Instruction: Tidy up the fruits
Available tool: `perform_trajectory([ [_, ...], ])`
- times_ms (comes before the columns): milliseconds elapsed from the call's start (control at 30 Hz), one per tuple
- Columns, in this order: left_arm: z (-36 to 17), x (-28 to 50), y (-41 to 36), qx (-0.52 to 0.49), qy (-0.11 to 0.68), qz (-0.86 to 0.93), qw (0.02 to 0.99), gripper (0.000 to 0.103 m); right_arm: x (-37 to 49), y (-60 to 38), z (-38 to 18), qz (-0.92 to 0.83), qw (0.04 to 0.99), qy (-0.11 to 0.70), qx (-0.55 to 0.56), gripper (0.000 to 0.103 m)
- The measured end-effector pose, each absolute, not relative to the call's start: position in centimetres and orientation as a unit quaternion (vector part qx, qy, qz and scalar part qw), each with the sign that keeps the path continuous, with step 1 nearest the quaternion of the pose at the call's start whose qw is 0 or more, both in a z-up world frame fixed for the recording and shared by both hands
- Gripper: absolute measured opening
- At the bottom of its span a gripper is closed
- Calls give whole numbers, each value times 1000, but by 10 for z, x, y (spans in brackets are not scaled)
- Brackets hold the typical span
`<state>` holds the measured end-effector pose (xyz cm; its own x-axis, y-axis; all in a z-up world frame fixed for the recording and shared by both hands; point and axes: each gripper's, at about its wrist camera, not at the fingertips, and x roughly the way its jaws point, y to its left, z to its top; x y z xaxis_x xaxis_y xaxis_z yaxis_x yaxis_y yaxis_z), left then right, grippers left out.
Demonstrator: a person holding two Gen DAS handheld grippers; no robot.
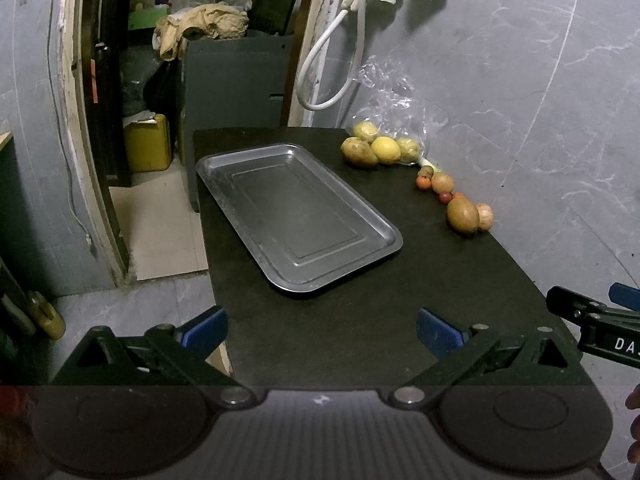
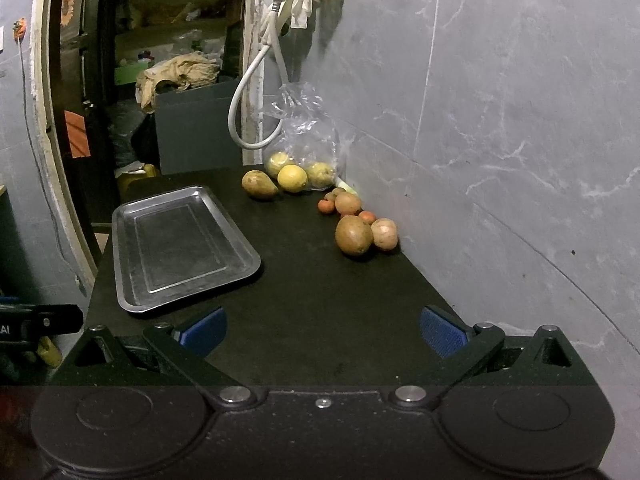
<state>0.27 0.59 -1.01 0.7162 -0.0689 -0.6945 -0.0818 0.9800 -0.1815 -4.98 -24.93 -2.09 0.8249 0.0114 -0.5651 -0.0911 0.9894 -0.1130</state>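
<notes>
Reading "DA" on right claw (image 1: pixel 592 300) | rest cut off

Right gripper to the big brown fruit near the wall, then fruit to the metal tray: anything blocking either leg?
Nothing visible does. The open right gripper faces bare black tabletop up to the large brown oval fruit. Smaller fruits sit behind and beside it, wall-side. The empty rectangular metal tray lies left across clear surface.

Empty metal tray (image 1: pixel 298 216) flat on dark table, loose fruits (image 2: pixel 354 234) grouped beside wall
</notes>
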Motion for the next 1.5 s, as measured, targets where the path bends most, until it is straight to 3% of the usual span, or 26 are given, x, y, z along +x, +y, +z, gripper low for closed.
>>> perform_trajectory([
  [600, -23, 7, 6, -128, 414, -19, 901, 102, -49, -253, -23, 33, 947, 315, -58, 102],
  [1100, -36, 25, -1, -177, 449, -52, 874, 102, -13, -251, -40, 49, 912, 391, -114, 102],
  [1500, -37, 56, -12, -178, 471, -42, 863, 102, 29, -276, -37, 34, 919, 380, -99, 103],
])
